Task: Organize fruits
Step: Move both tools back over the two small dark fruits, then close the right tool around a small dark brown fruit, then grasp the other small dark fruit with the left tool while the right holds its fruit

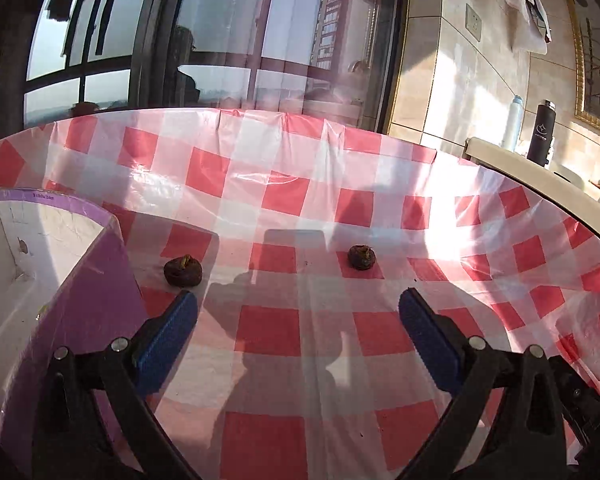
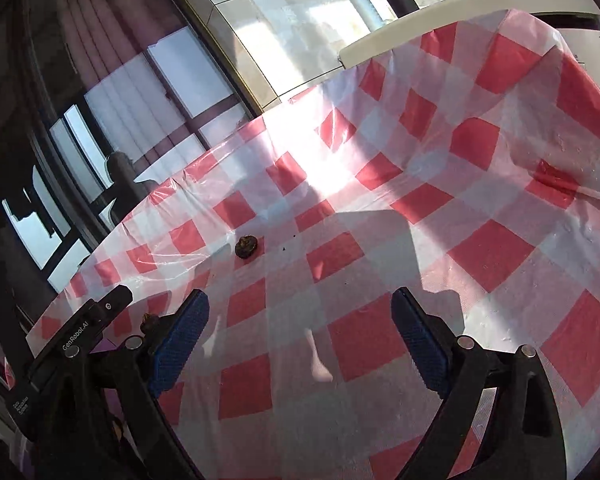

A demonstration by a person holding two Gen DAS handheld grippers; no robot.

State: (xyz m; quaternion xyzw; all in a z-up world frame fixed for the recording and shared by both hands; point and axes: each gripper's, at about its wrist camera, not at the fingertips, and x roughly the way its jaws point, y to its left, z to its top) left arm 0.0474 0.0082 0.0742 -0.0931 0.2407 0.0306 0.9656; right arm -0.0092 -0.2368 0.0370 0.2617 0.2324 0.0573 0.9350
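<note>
Two dark fruits (image 1: 183,271) (image 1: 361,257) loose on checked cloth (image 1: 268,328) beside purple box (image 1: 96,304), likely awaiting boxing; left claw (image 1: 298,310) and right claw (image 2: 300,310) wide, empty, aimed for pickup.

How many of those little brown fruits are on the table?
2: one fruit beside the purple box, the other further right on the checked cloth. More may be hidden inside the box.

Ahead of the left gripper (image 1: 298,308), on the tablecloth (image 1: 300,380): one fruit (image 1: 183,271) ahead-left, just beyond the left fingertip; another fruit (image 1: 361,257) ahead-right, farther off. Left of it, an open box (image 1: 100,300). Far right, behind the table, two bottles (image 1: 542,132).
</note>
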